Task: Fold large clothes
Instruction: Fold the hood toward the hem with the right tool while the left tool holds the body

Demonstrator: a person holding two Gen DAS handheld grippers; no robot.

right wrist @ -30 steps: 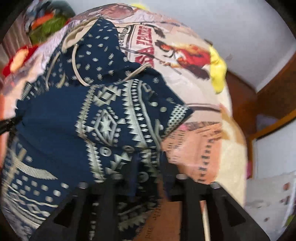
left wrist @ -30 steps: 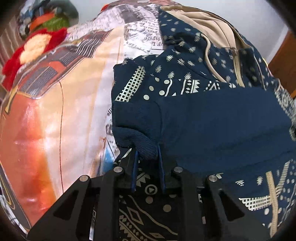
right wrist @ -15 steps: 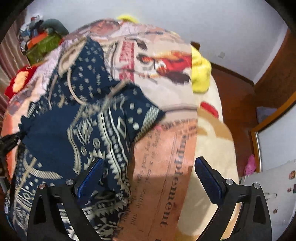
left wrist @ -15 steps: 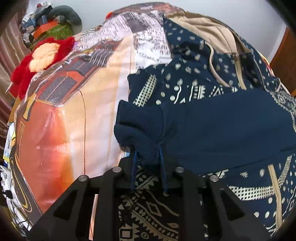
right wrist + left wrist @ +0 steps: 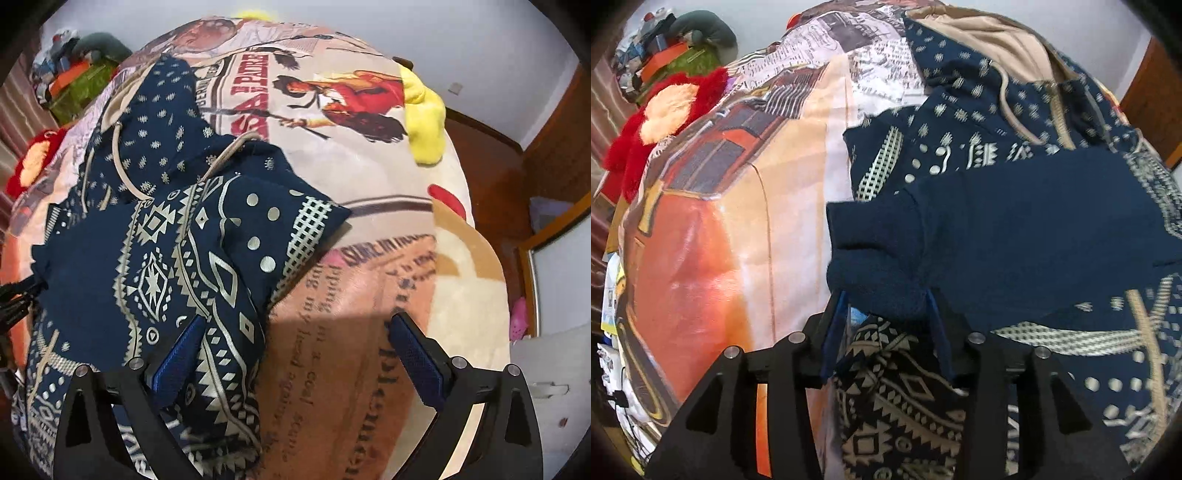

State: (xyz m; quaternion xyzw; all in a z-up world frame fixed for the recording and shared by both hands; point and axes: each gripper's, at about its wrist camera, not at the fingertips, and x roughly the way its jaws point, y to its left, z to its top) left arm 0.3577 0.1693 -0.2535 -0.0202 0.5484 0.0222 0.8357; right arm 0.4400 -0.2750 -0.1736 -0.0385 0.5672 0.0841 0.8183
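A navy hoodie with cream patterns [image 5: 1015, 206] lies on a bed, its sleeves folded across the body. My left gripper [image 5: 886, 306] holds the plain navy cuff [image 5: 875, 258] between its fingers, which stand a little apart around the bunched fabric. In the right wrist view the hoodie [image 5: 159, 240] fills the left side. My right gripper [image 5: 295, 354] is wide open; its left finger [image 5: 181, 354] rests on the patterned sleeve, and its right finger [image 5: 413, 350] is over the bedspread. The left gripper [image 5: 16, 295] shows at the far left edge there.
The printed bedspread [image 5: 713, 240] covers the bed [image 5: 369, 258]. A red plush toy [image 5: 661, 118] and a pile of items [image 5: 672, 48] lie at the far left. A yellow cloth [image 5: 424, 118] lies at the far edge. Wooden floor [image 5: 491, 166] and furniture are to the right.
My right gripper let go of the patterned sleeve, opened wide and drew back. My left gripper's fingers have spread a little around the cuff.
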